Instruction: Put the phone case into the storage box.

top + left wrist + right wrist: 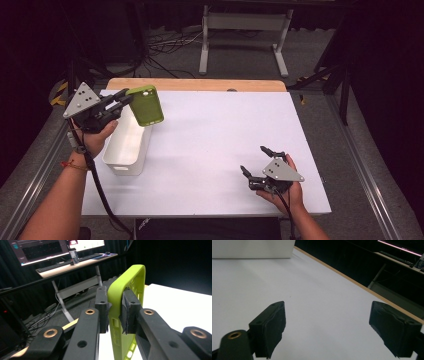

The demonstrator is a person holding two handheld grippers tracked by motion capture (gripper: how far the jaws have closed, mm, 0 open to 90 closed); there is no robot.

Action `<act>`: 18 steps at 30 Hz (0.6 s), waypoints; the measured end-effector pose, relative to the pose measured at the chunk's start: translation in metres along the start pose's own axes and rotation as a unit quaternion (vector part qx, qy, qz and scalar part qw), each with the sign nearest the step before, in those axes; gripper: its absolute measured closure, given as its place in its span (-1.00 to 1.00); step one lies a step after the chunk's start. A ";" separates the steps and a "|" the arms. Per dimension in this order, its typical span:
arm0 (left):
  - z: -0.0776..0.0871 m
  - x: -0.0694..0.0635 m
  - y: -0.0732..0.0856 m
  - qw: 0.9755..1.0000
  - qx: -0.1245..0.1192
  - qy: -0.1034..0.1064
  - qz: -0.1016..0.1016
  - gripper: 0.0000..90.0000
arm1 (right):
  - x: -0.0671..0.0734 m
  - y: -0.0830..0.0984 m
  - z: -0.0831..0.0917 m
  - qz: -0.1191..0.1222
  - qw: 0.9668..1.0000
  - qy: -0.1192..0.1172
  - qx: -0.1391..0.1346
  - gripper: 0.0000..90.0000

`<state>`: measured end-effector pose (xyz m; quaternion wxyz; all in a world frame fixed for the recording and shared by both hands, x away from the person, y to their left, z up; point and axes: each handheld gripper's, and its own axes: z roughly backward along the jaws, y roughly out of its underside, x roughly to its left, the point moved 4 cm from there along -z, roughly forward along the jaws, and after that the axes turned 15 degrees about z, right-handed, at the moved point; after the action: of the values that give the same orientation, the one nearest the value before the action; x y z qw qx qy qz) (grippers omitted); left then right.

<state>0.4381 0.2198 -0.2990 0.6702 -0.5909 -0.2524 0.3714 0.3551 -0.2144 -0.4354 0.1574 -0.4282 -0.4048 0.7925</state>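
Note:
A lime-green phone case (pixel 146 105) hangs in the air above the right rim of a white rectangular bin (pixel 142 150) at the table's left. My left gripper (pixel 123 100) is shut on the case's edge; in the left gripper view the case (pixel 130 282) stands upright with its rim pinched between the two black pads, one pad (pixel 130 312) on its inner side. My right gripper (pixel 255 161) rests low on the white table (pixel 215 130) near the front right, its jaws wide apart with nothing between them, as the right gripper view (pixel 327 325) shows.
The white bin (pixel 252 248) lies far off across the table from my right gripper. A wooden strip (pixel 195 84) runs along the table's far edge. Behind it are a desk frame (pixel 242 35) and floor cables; a desk with monitors (pixel 60 255) stands beyond.

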 end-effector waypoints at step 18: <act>-0.005 0.043 -0.006 1.000 0.005 -0.027 -0.004 0.74 | -0.002 0.000 0.000 -0.006 1.000 0.002 -0.001 -0.67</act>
<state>0.4692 0.2507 -0.2979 0.6674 -0.5762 -0.2711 0.3861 0.3564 -0.2153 -0.4341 0.1626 -0.4274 -0.4081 0.7901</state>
